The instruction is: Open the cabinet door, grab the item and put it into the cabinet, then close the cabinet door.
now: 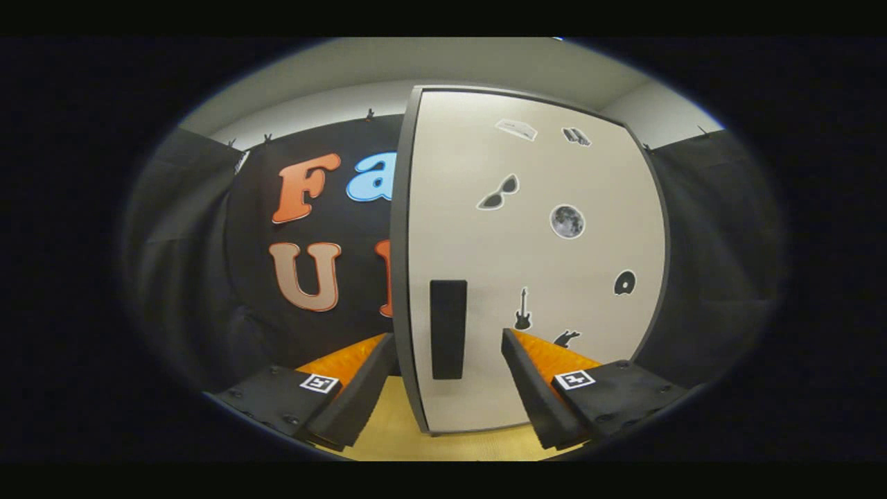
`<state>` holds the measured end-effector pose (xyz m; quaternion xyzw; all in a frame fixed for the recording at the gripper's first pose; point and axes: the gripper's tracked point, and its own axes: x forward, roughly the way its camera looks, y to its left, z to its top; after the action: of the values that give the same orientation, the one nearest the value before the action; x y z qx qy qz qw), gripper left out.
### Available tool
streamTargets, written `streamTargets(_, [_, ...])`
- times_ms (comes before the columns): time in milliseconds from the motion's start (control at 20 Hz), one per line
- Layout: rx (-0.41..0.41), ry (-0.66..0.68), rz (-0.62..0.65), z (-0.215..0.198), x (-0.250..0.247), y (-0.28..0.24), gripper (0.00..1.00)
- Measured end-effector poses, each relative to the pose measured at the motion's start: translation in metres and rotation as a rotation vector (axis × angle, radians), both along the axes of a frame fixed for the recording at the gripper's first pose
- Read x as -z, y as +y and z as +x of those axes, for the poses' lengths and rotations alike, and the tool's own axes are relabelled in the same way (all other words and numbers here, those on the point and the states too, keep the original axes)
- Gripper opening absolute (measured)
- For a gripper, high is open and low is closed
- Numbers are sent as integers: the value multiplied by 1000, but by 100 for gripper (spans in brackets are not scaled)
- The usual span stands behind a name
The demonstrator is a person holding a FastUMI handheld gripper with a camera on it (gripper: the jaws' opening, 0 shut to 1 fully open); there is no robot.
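Right now the gripper (449, 374) faces the cabinet door (540, 277) head-on, with its two fingers spread wide apart and nothing pinched between them. The door stands upright just ahead, a pale panel with a dark grey rim, and its left edge falls in the gap between the fingers. The handle (448, 329), a dark upright bar, sits low on the door near that left edge, squarely in the gap and closer to the left finger (357, 398) than to the right one (537, 395). Neither finger touches it, as far as this view lets me judge. The door looks shut or close to shut; I cannot tell which.

Across the panel runs a scatter of stickers: a pair of sunglasses (500, 193), a round moon (567, 222), a small guitar (522, 310), a dark disc-like shape (624, 283) out to the right, and two more up near the top that are too small to make out. Below the door and between the fingers lies a yellowish surface (395, 430). Black cloth hangs to the left (180, 229) and to the right of the cabinet, with a pale wall (443, 69) above it.
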<state>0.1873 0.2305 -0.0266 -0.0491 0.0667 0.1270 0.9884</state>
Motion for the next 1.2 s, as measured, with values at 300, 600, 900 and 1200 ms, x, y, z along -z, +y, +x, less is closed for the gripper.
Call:
streamTargets(300, [8,53,14,28,18,9,79])
streamTargets(600, [9,79,6,33,25,12,46])
streamTargets(900, [4,107,23,30,27,10,28])
streamTargets(1200, [-15,101,43,13,21,5,22])
